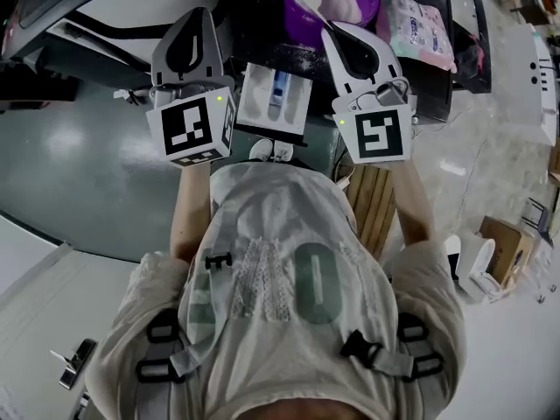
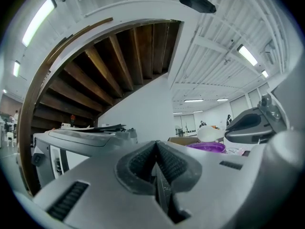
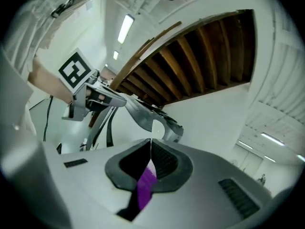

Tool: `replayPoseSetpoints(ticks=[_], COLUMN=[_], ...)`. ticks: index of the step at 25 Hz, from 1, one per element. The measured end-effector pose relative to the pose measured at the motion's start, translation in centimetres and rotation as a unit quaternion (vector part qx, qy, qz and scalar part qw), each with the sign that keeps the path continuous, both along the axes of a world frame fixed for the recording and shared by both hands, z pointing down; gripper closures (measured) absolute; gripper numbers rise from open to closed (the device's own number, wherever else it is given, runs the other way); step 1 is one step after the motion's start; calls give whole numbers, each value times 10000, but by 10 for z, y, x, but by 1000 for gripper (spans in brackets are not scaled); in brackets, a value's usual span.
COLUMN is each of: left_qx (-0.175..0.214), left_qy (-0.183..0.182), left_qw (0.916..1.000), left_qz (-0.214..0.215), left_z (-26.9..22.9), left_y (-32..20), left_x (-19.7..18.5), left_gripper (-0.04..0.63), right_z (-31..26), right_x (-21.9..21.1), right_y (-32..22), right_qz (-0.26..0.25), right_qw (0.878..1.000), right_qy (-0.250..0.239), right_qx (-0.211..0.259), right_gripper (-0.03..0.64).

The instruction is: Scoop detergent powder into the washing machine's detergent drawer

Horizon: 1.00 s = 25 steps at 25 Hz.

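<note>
The open detergent drawer [image 1: 273, 103] shows white compartments and a blue insert, between my two grippers. Beyond it stands a purple bowl [image 1: 332, 3] of white powder, also low in the left gripper view as the purple bowl [image 2: 207, 147]. My right gripper [image 1: 337, 38] is shut on the scoop's purple handle [image 3: 145, 187]. The scoop's white bowl [image 1: 311, 7] lies over the powder and appears raised, as the scoop [image 2: 209, 133], in the left gripper view. My left gripper [image 1: 197, 24] hangs left of the drawer, jaws shut [image 2: 156, 149] with nothing between them.
A pink printed packet [image 1: 416, 24] lies right of the bowl on the dark machine top. A slatted wooden stool [image 1: 372, 199] stands below the right arm. A cardboard box [image 1: 503, 243] sits on the floor at the right. The person's torso fills the lower middle.
</note>
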State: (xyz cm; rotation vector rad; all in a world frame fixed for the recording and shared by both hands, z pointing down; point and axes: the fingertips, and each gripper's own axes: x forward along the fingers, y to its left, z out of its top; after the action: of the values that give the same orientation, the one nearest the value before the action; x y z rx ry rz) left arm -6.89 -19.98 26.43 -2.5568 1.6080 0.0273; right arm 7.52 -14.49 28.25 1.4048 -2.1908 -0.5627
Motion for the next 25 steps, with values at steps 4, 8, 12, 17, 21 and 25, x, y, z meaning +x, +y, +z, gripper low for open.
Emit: replayPoseSetpoints(ticks=[4,8,12,17,21,25], left_qx=[153,319,256,156,109,76], left_qy=[20,21,39,18,-3,-23], left_qw=[9997,9972,9939,9890,9864,9853], left_qz=[214,671,1077,1472,1642,1706], left_z=[-18,-32,-31,-27,-23,-21], left_y=[4,5,13,23,27,26], left_x=[18,48,80,111,123,130], left_gripper=[575,575,575,575,575,575], right_z=[-19,-30,-26,-9,3,5], right_x=[32,73,104,134,155,167], right_y=[7,22,37,56,68,74], right_qz=[622,1480,2109,2943,3291,3496], right_qw=[9957,9783,9521,9175,8953,8892], right_qy=[-678,-1421,-2183,-2648,-2990,-2937], right_qx=[124,304,357,372,279,289], right_gripper=[606,606,606,606,606,606])
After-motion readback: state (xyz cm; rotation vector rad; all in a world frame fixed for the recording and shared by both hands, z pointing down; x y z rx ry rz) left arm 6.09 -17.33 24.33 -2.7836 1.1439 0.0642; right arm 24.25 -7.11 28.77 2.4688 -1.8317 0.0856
